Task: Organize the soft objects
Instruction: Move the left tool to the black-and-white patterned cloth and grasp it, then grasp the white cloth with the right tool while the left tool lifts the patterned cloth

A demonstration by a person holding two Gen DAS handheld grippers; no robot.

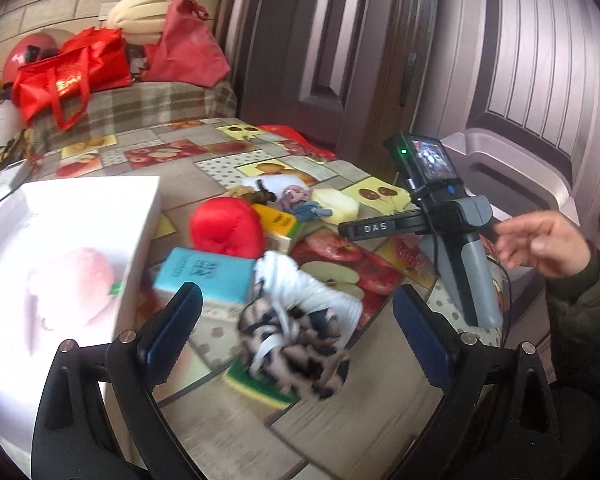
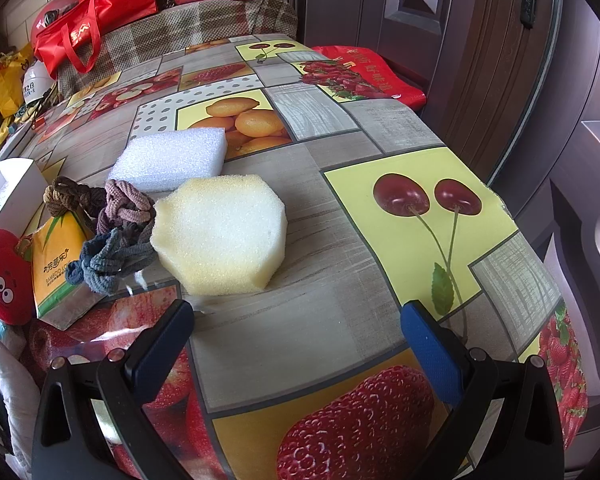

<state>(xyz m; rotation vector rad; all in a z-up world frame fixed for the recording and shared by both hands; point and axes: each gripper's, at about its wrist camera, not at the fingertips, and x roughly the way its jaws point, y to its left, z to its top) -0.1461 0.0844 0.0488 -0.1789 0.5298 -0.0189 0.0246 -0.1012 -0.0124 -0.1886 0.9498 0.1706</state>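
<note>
My left gripper (image 1: 298, 326) stands open over a blurred spotted plush wrapped in white cloth (image 1: 296, 340). The plush lies between the pads, which do not touch it, partly on a green and yellow sponge (image 1: 260, 386). A blue tissue pack (image 1: 204, 276) and a red plush (image 1: 228, 228) lie just beyond. My right gripper (image 2: 300, 340) is open with nothing between its fingers, low over the tablecloth. Ahead of it lie a pale yellow sponge (image 2: 220, 236), a white foam block (image 2: 172, 160) and a tangle of hair ties (image 2: 116, 232). In the left wrist view a hand (image 1: 540, 244) hovers beside the right gripper's grey handle (image 1: 472, 280).
A white box (image 1: 80, 260) fills the table's left side. A yellow tissue pack (image 2: 60, 264) lies by the hair ties. The fruit-print table (image 2: 340, 152) drops off at the right beside a brown door (image 2: 480, 60). Red bags (image 1: 72, 76) sit on a plaid seat behind.
</note>
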